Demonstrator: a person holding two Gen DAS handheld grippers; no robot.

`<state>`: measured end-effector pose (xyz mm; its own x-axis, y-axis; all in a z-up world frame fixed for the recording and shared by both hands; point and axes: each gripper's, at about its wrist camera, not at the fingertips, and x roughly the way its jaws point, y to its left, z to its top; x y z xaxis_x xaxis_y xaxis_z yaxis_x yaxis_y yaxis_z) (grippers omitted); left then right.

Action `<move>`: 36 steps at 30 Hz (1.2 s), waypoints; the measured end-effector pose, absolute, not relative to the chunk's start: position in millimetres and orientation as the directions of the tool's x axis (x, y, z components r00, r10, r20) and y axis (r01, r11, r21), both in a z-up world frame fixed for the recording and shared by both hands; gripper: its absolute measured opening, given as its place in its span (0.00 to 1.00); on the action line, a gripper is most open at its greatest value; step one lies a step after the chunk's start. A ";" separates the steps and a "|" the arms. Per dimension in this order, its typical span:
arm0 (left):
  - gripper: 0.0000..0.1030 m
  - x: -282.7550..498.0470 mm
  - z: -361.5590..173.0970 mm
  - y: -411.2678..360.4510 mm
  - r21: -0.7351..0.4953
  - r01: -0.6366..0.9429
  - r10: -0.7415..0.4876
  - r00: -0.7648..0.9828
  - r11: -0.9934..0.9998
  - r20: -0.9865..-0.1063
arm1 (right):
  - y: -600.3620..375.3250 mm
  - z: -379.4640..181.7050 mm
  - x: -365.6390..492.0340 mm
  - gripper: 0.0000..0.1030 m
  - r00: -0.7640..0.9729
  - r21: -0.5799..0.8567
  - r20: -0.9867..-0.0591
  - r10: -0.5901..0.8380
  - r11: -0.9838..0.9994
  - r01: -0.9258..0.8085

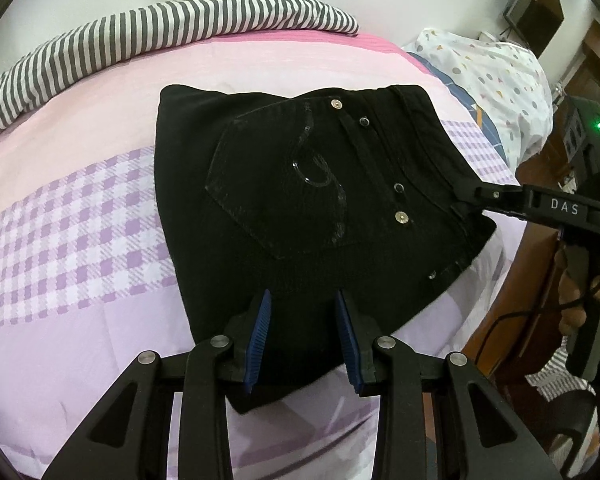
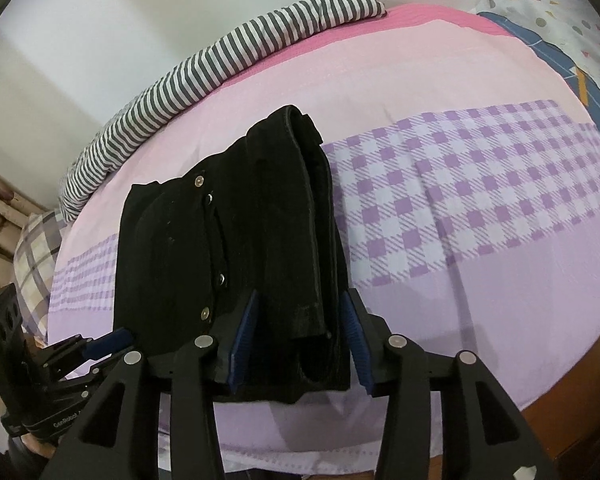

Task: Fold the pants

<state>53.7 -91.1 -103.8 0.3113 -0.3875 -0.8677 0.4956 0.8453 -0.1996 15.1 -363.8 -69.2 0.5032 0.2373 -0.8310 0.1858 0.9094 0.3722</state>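
The black pants [image 1: 300, 200] lie folded into a compact bundle on the bed, back pocket and rivets facing up. They also show in the right wrist view [image 2: 228, 248]. My left gripper [image 1: 304, 340] is open, its blue pads on either side of the bundle's near edge. My right gripper [image 2: 300, 340] is open around the waistband end of the bundle. In the left wrist view the right gripper [image 1: 480, 196] reaches the pants from the right. The left gripper shows at the lower left of the right wrist view [image 2: 100, 344].
The bed sheet [image 1: 80, 200] is pink and lilac with a checked band. A grey-and-white striped cloth [image 1: 140, 36] lies along the far edge. A patterned pillow [image 1: 492, 80] sits at the far right. The wooden bed frame [image 2: 572, 412] runs along the near right side.
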 end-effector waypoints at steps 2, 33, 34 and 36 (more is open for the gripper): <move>0.34 50.4 -103.1 -90.7 -0.190 0.502 -0.381 0.312 0.844 -0.870 | -364.2 -68.1 11.3 0.41 0.506 0.370 -0.830 0.234 0.910 0.188; 0.35 53.4 -112.0 -76.1 -0.292 0.486 -0.466 0.287 0.824 -0.837 | -377.1 -92.0 3.4 0.53 0.474 0.411 -0.841 0.262 0.878 0.245; 0.35 56.1 -110.9 -71.3 -0.317 0.478 -0.483 0.278 0.819 -0.830 | -377.5 -91.9 3.4 0.53 0.472 0.409 -0.842 0.261 0.879 0.244; 0.35 60.3 -109.2 -62.1 -0.342 0.456 -0.495 0.275 0.822 -0.824 | -378.4 -91.8 2.6 0.53 0.470 0.408 -0.844 0.261 0.879 0.245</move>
<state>60.3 -62.1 -109.2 0.2751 -0.4953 -0.8240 0.4561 0.8217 -0.3416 2.6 -378.4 -91.8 0.4696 0.2608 -0.8435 0.2451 0.8794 0.4083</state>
